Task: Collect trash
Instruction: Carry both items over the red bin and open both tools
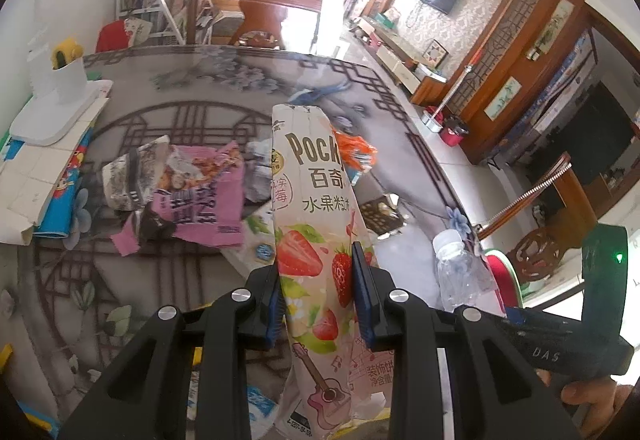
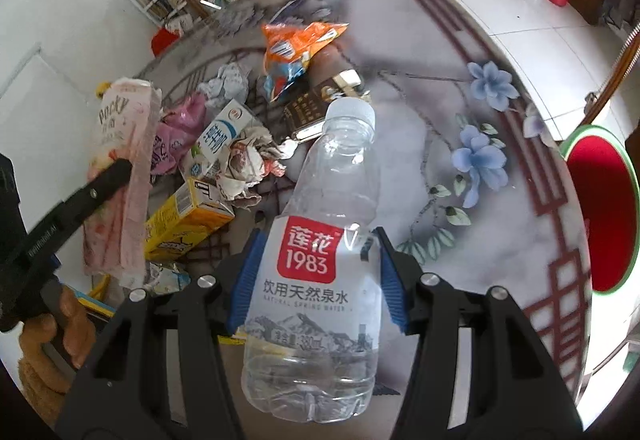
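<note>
Left gripper (image 1: 320, 292) clenched on Pocky box (image 1: 316, 224), frame centre; right gripper (image 2: 316, 280) grasping bottle (image 2: 320, 240), frame centre; wrappers (image 1: 192, 191) on surface (image 1: 168, 272) at left.

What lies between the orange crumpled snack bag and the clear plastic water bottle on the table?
In the right wrist view, a dark brown-and-gold wrapper lies between the orange bag and the bottle.

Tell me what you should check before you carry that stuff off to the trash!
1. Left gripper shut on the Pocky box: ok.
2. Right gripper gripping the water bottle: ok.
3. Bottle cap on: ok.
4. Both items lifted off the table: ok.
5. Trash bin within reach: cannot tell, none in view.
6. Table finished: not ok, orange wrapper and milk carton remain.
</note>
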A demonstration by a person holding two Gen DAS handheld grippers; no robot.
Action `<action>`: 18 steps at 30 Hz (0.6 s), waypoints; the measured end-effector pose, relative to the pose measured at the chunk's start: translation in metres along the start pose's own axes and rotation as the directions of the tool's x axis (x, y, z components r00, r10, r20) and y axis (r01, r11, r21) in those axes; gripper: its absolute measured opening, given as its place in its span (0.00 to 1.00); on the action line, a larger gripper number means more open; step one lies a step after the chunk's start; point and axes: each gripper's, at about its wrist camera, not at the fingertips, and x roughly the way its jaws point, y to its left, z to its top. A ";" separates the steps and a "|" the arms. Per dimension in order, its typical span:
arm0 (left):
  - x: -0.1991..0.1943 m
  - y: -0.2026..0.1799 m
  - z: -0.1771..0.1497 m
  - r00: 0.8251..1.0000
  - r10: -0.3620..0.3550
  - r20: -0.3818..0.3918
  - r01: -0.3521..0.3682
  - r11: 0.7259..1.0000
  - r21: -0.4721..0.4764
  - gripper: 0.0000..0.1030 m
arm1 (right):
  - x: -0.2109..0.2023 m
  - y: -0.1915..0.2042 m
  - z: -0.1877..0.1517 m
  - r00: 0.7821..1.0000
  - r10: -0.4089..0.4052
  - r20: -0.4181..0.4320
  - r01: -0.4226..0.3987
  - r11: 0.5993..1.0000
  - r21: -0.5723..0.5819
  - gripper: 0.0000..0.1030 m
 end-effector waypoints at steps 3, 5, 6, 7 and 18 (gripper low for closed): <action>0.001 -0.013 -0.004 1.000 -0.011 -0.008 0.011 1.000 0.018 0.26 | -0.012 -0.009 -0.002 1.000 0.000 0.024 -0.001 1.000 0.020 0.51; 0.002 -0.022 -0.007 1.000 -0.019 -0.012 0.020 0.999 0.029 0.26 | -0.021 -0.018 -0.003 0.999 0.006 0.036 -0.008 0.999 0.044 0.51; 0.002 -0.026 -0.007 1.000 -0.024 -0.013 0.024 0.999 0.033 0.26 | -0.023 -0.022 -0.004 0.999 0.008 0.041 -0.010 0.998 0.056 0.51; 0.002 -0.030 -0.008 0.999 -0.029 -0.014 0.029 0.999 0.035 0.26 | -0.027 -0.026 -0.004 0.999 0.006 0.047 -0.010 0.998 0.065 0.51; 0.032 -0.105 -0.013 0.991 -0.109 -0.078 0.119 0.984 0.132 0.26 | -0.076 -0.077 -0.013 0.989 -0.046 0.141 0.026 0.990 0.138 0.51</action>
